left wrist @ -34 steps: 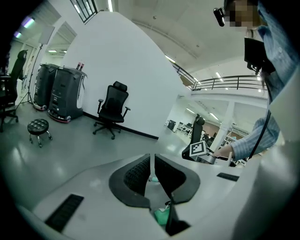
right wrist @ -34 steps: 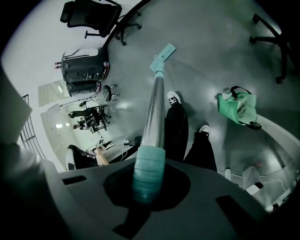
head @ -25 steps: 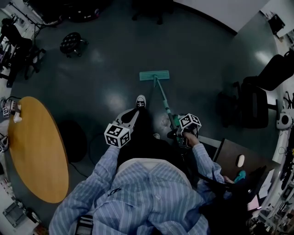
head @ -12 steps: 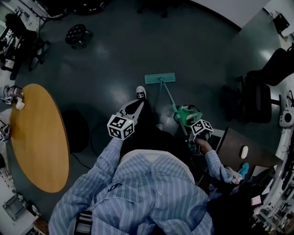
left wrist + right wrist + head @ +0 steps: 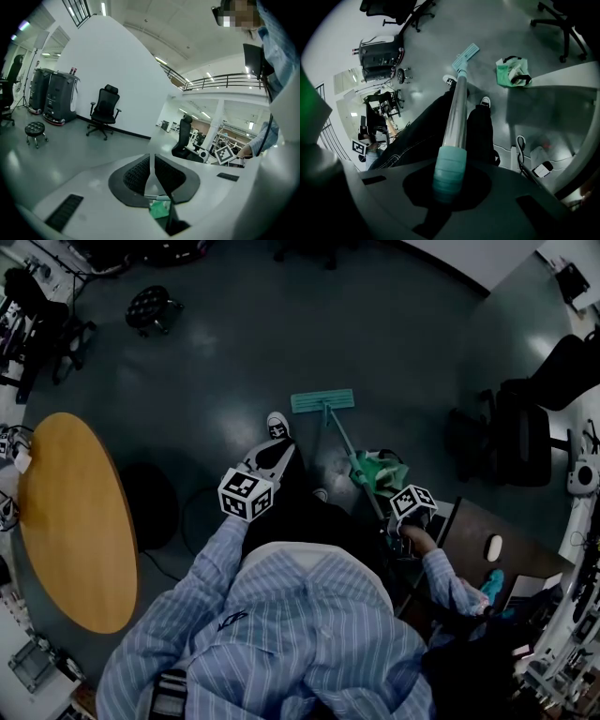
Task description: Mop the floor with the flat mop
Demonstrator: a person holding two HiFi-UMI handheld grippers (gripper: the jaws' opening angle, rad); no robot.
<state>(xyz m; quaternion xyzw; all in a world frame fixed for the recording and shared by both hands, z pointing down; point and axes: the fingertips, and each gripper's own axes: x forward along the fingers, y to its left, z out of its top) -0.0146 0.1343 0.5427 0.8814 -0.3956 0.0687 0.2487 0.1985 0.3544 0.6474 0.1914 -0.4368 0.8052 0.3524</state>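
Jaws on our left gripper (image 5: 151,161) stand almost shut, a thin slit between the pads and nothing gripped; it hangs clear of the mop. Jaws on our right gripper (image 5: 449,187) are clamped on the teal grip of the handle (image 5: 457,117), which runs forward and down from them to the mop head (image 5: 322,401), flat on the floor (image 5: 187,381) well ahead. Risks, as we judge them: driven one-handed, the handle may twist in the jaws. A sideways stroke could snag the green bag (image 5: 375,472) just right of the shaft.

mop pole (image 5: 457,110) shiny metal, grip (image 5: 449,171) ribbed teal plastic; floor (image 5: 225,362) glossy; table (image 5: 75,521) left of pole, smooth wood.
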